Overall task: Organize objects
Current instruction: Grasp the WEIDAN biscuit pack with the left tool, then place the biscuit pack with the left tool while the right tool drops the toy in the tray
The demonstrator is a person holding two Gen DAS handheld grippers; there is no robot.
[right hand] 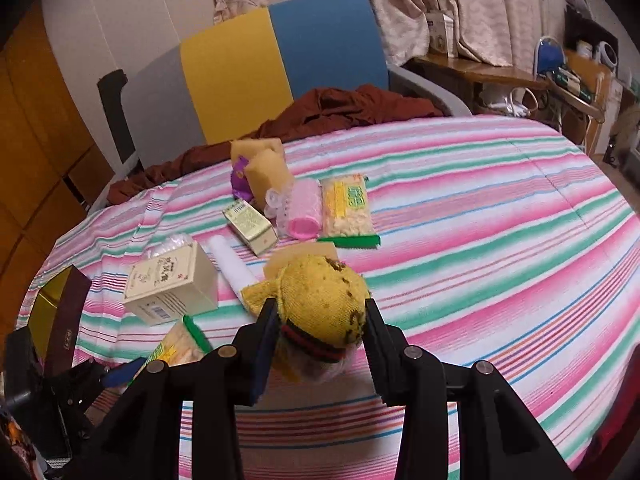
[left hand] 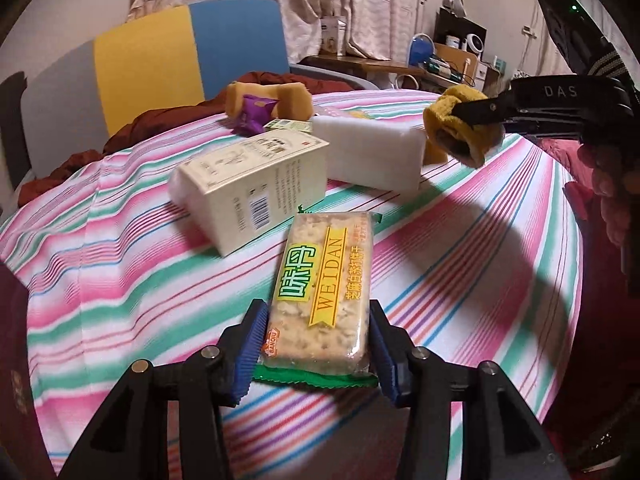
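Jaws of the left gripper (left hand: 316,344) stand partway open astride the near end of the cracker packet (left hand: 320,284), blue pads beside its long edges; whether they press yet I cannot tell. It lies flat on the striped cloth (left hand: 460,280), just in front of the cream box (left hand: 248,192). Light, crinkly and brittle inside, I judge, it wants a gentle squeeze across the width. Further right, the right gripper (right hand: 322,334) is closed on a soft yellow sock (right hand: 324,296), held above the cloth; it squashes easily and should not slip.
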